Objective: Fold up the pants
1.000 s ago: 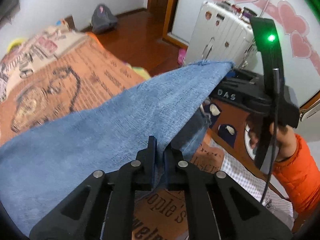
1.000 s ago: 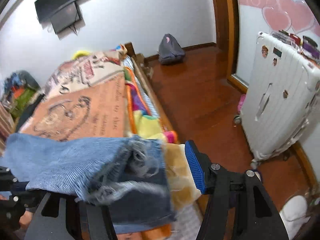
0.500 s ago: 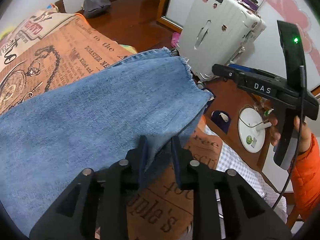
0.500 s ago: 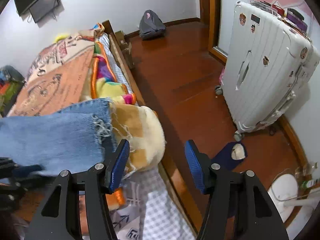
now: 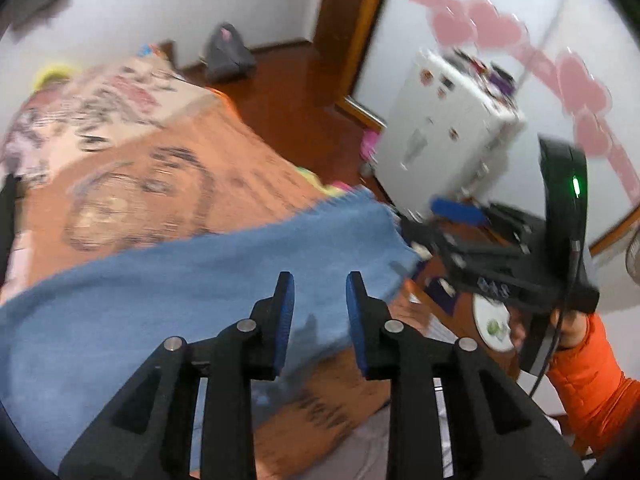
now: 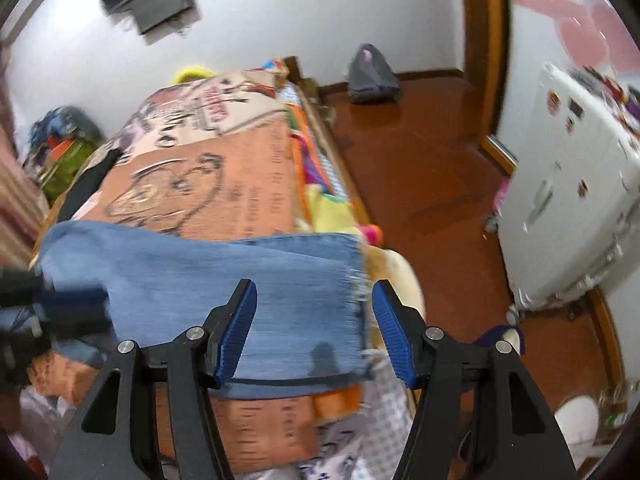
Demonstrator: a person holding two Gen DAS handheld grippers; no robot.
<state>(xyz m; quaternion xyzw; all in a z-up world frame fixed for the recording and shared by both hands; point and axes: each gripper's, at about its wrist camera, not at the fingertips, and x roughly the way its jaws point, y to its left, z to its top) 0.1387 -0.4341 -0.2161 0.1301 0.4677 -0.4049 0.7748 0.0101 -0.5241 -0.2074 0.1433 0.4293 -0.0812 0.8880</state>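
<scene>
The blue jeans (image 5: 180, 288) lie folded across the orange printed bedspread (image 5: 160, 184), frayed hem toward the bed's edge. My left gripper (image 5: 318, 294) hovers just above their near edge. Its jaws are opening and nothing sits between the blue pads. In the right wrist view the jeans (image 6: 240, 264) lie flat under my right gripper (image 6: 315, 294). That gripper stands wide, its jaws opening slightly, with no cloth in them. From the left wrist view the right gripper (image 5: 438, 222) hangs by the hem corner, held by a hand in an orange sleeve (image 5: 592, 380).
A white suitcase (image 6: 568, 200) stands on the wooden floor right of the bed. A grey backpack (image 6: 372, 76) leans against the far wall. Yellow and beige bedding (image 6: 332, 208) bulges over the bed's edge. A white fan base (image 5: 494, 324) sits on the floor.
The left gripper let go of the jeans' edge, opened and rose. The right gripper, which had denim draped over one finger, pulled clear. The jeans settled flat on the bed.
</scene>
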